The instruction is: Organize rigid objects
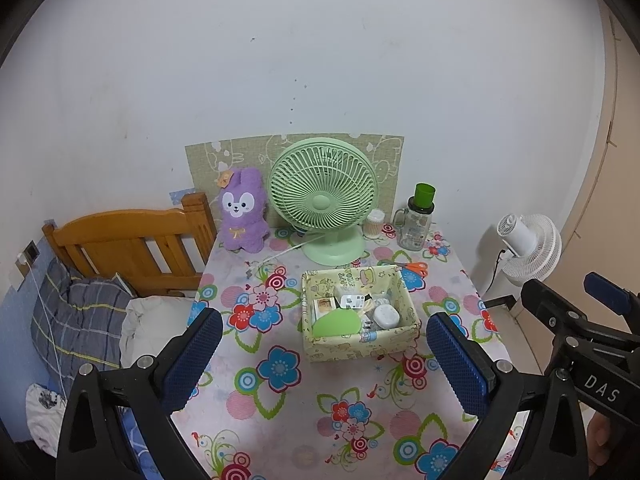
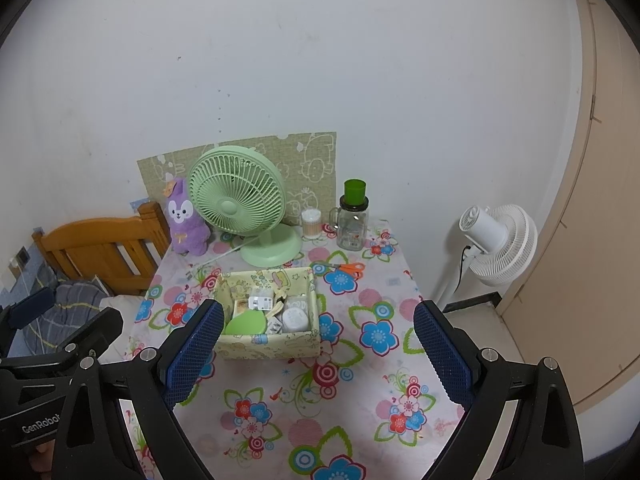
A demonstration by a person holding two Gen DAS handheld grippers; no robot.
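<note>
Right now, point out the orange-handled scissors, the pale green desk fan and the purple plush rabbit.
orange-handled scissors point(image 1: 414, 267): left wrist view, on the handles.
pale green desk fan point(image 1: 322, 201): left wrist view, grille hub.
purple plush rabbit point(image 2: 185, 213): right wrist view, face.

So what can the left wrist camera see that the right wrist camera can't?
Only the left wrist view shows the open left claw up close, with the right claw's side at its right edge. Only the right wrist view shows the open right claw up close, plus the beige door more fully. Both show the floral table, storage box, green fan, purple plush, scissors and white fan.
</note>
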